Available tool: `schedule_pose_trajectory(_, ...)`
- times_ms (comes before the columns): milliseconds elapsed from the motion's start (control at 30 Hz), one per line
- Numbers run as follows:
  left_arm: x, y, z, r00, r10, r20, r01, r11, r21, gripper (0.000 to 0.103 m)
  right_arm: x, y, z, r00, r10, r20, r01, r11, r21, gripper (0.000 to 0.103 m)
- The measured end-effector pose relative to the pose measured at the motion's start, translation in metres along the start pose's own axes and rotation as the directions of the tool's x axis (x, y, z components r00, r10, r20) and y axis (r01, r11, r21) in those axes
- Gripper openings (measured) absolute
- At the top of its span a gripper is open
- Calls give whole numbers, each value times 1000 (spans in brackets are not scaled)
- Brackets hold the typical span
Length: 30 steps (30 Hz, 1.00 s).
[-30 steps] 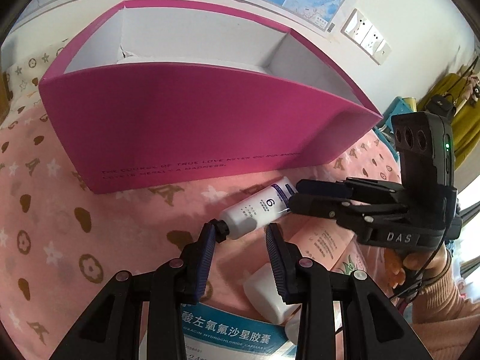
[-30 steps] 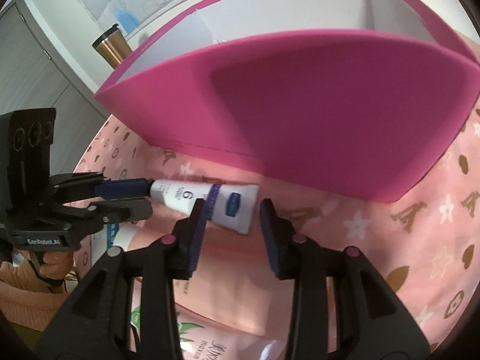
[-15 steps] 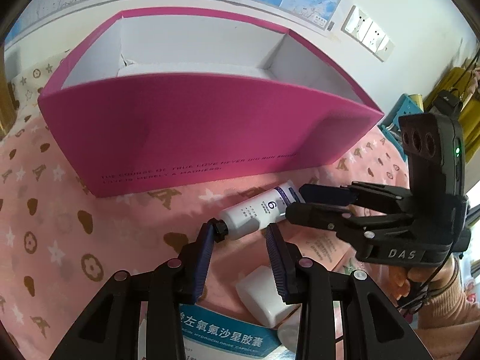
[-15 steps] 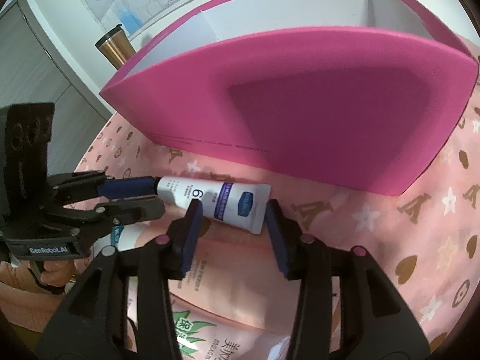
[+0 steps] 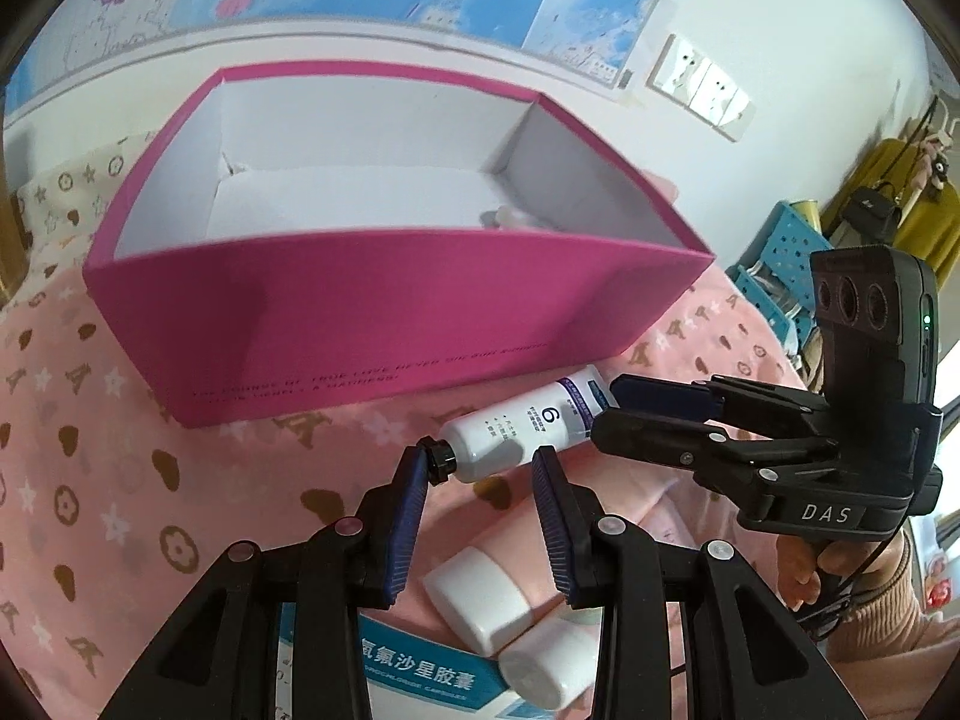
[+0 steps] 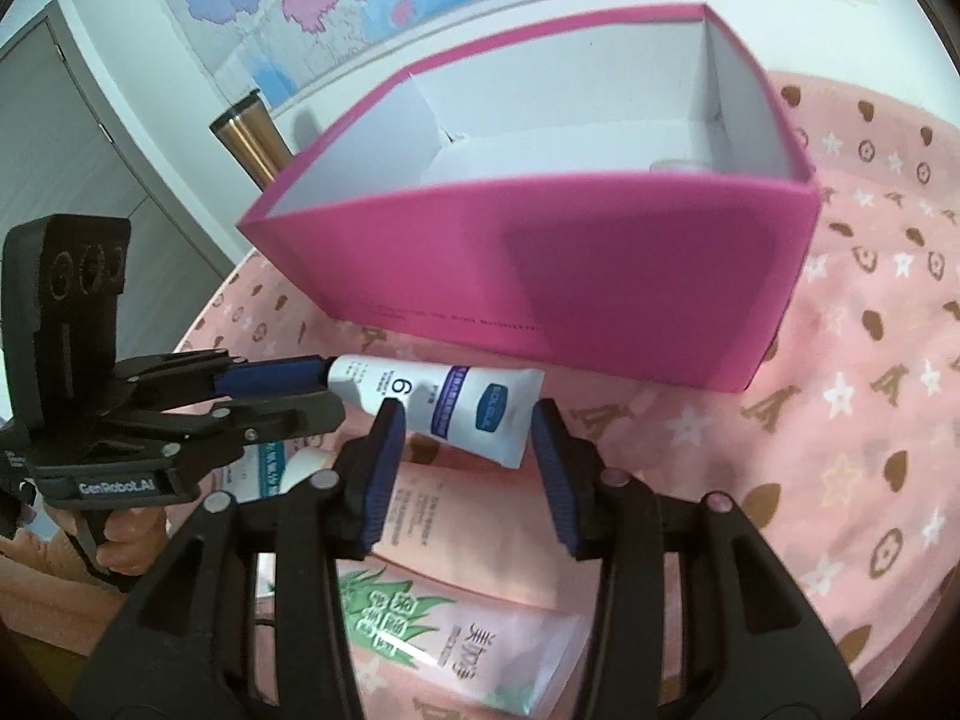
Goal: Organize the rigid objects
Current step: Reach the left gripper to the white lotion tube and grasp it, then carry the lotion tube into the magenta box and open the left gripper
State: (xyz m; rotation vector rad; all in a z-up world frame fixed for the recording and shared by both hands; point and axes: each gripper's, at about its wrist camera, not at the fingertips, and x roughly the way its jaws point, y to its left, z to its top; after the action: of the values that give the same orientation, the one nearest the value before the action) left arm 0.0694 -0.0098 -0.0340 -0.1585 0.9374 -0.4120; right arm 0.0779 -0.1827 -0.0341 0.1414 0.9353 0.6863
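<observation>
Tube (image 6: pixel 444 405) lies just beside box (image 6: pixel 600 276) wall

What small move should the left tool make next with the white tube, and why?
Probably raise it a little more and forward, toward the pink box. The left tool seems to hold the white tube near its cap end, just clear of the pink cloth. The box's near wall rises higher than the tube, and the open box has free room.
</observation>
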Motion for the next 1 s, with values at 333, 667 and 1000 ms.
schedule_pose_trajectory(333, -12, -16, 4, 999, -11, 32, 10, 999, 40, 35, -24, 3, 0, 998, -28, 49, 29, 1000, -12, 47)
schedule_pose_trajectory(667, -18, -28, 4, 999, -28, 45, 25, 998, 60, 35, -35, 3, -1, 996, -38, 81, 38, 999, -6, 47)
schedule_pose_trajectory(1000, -25, -37, 8, 997, -45, 67, 41, 997, 70, 35, -57, 6, 4, 990, -38, 134, 41, 999, -24, 47)
